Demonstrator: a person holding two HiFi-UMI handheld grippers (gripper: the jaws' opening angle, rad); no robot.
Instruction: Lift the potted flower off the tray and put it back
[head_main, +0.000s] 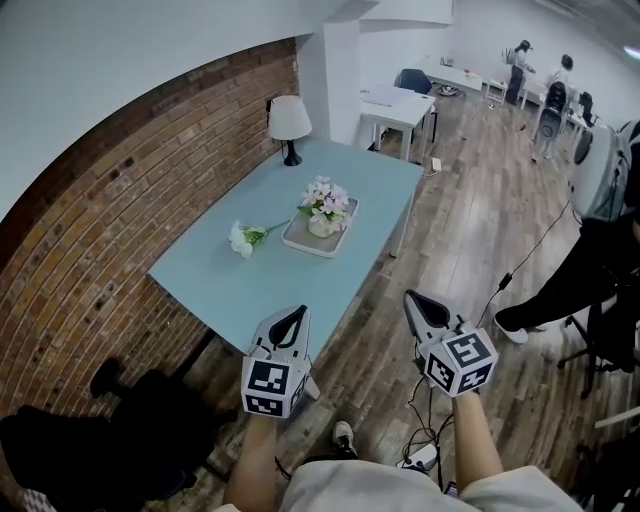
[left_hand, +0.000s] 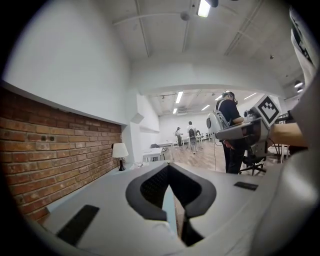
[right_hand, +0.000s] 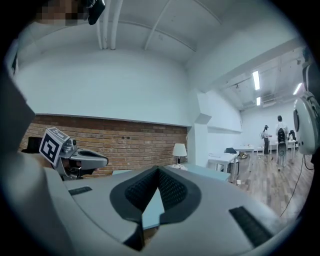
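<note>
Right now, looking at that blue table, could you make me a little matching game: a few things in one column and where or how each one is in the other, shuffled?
Things:
1. potted flower
2. loose white flower
3. lamp
4. left hand-held gripper

Places or states:
A. at the far end of the table, by the brick wall
B. lying flat on the table, beside the tray
C. shut with nothing in it, held at the table's near end
D. standing in the tray

Pairs: 1-D, 2-B, 3-A, 4-C
</note>
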